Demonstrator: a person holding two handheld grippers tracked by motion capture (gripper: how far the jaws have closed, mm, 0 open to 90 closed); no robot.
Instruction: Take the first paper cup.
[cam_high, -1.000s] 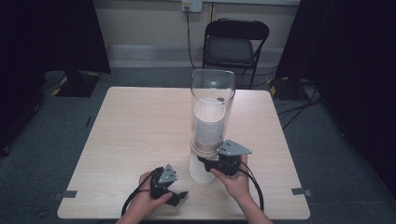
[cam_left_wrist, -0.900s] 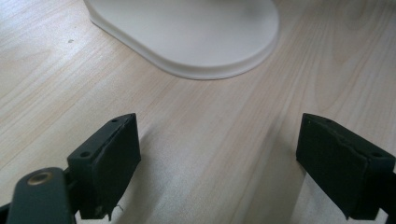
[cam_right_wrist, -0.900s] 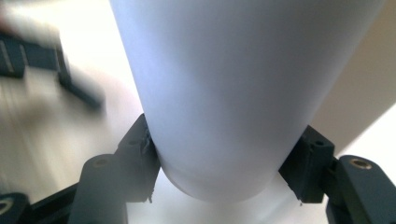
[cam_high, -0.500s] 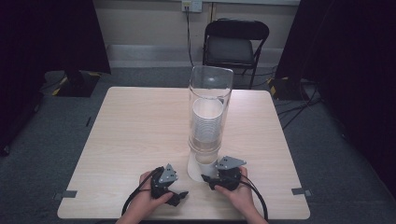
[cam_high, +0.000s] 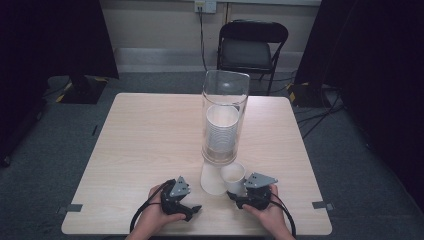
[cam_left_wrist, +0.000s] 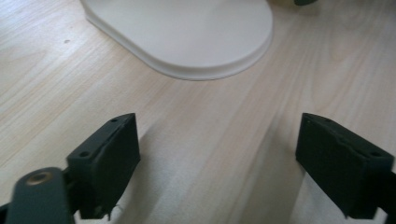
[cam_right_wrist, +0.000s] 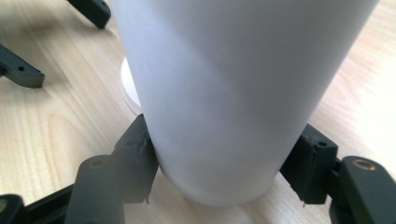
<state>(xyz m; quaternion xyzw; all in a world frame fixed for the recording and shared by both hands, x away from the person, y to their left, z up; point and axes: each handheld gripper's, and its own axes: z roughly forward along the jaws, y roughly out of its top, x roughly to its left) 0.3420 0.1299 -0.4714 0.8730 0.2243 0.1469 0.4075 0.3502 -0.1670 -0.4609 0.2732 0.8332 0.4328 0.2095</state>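
- High view: near the bottom centre of the frame, the right gripper (cam_high: 234, 196) clamps a single white paper cup (cam_high: 233, 176) that stands upright on the wooden table (cam_high: 140, 150), mouth up.
- Just left of that cup lies a white base plate (cam_high: 212, 180), sticking out from the foot of a tall clear dispenser tube (cam_high: 224, 117) in the middle of the frame, which holds a stack of white cups (cam_high: 221, 127).
- At the bottom, left of centre, the left gripper (cam_high: 192, 210) sits low over the table in the person's hand, its tips pointing right toward the white plate and apart from it. Its jaws have just closed a little, with nothing between them.
- A black folding chair (cam_high: 252, 45) stands beyond the table at the upper centre.
- Left gripper view: the two black jaws stand spread wide at the lower corners, with bare table between them (cam_left_wrist: 219, 158). The white base plate's rounded edge (cam_left_wrist: 187, 37) lies at the top centre.
- Right gripper view: the cup's white wall (cam_right_wrist: 233, 93) takes up the centre, with the jaws pressed against its lower sides, left and right. The other gripper's black tips (cam_right_wrist: 21, 70) show at the upper left.
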